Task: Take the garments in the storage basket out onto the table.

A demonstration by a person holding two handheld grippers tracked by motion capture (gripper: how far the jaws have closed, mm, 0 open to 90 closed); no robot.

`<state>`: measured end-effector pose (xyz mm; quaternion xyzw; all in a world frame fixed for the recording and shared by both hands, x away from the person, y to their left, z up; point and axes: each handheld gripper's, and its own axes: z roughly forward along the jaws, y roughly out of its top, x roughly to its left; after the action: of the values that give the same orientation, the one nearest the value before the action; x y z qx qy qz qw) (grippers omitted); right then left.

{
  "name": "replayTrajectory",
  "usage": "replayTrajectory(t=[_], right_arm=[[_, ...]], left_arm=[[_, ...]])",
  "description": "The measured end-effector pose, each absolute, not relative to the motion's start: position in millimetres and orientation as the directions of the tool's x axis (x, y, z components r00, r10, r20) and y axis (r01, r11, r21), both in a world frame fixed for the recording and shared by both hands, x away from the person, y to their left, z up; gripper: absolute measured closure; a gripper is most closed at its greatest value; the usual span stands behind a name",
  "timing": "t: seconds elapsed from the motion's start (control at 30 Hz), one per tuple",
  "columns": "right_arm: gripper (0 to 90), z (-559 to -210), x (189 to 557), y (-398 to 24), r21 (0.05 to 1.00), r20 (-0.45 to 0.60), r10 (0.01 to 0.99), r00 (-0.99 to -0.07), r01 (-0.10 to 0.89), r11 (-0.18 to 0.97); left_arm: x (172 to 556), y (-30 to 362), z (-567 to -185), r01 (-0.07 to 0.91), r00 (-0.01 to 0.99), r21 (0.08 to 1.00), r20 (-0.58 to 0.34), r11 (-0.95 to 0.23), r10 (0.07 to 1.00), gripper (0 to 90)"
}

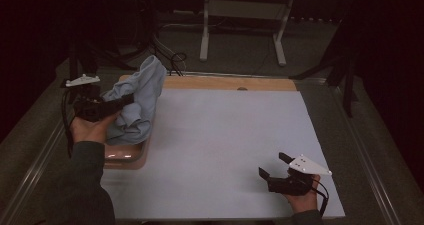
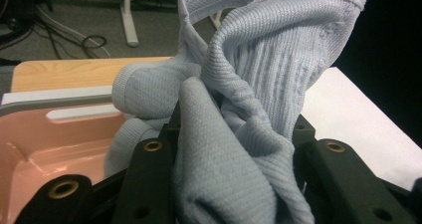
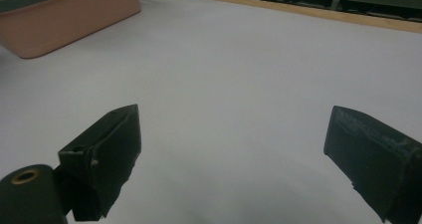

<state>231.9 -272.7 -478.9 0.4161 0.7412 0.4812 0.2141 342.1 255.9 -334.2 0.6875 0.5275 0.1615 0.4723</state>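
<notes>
A pale blue knitted garment (image 1: 137, 102) is held bunched above the pink tray (image 1: 131, 156), lifted at its upper end while its lower folds hang down into the tray. The left gripper (image 1: 111, 105) is closed on a thick fold of that fabric at the tray's near-left side; in the left gripper view the ribbed knit (image 2: 259, 74) is seen wedged between the two black jaws, so the grip is judged firm but taken on a gathered wad and not on a single edge. The right gripper (image 1: 274, 171) is held well to the right of the tray, low over the white table sheet (image 1: 225, 140), with its jaws spread wide and nothing between them.

Several risks can be judged from this. Because only a bunched fold is clamped, a layer may be let slip as the garment is raised, and the rest may be dropped back into the tray. The hanging folds may be dragged over the tray's rim, and the light tray may be pulled or tipped off the table's left edge, which it already overhangs. With the other tool kept so far from the tray, no support is given to the loose end.
</notes>
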Motion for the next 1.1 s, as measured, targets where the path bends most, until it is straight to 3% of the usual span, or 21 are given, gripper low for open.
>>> replayTrajectory(t=[1.1], right_arm=[[8.0,-479,232,-273,0.893,0.082,0.82,-0.566,0.408,0.192]], left_arm=[[350,210,-329,0.548,0.49,0.837,-0.31,-0.011,0.815,62.0]])
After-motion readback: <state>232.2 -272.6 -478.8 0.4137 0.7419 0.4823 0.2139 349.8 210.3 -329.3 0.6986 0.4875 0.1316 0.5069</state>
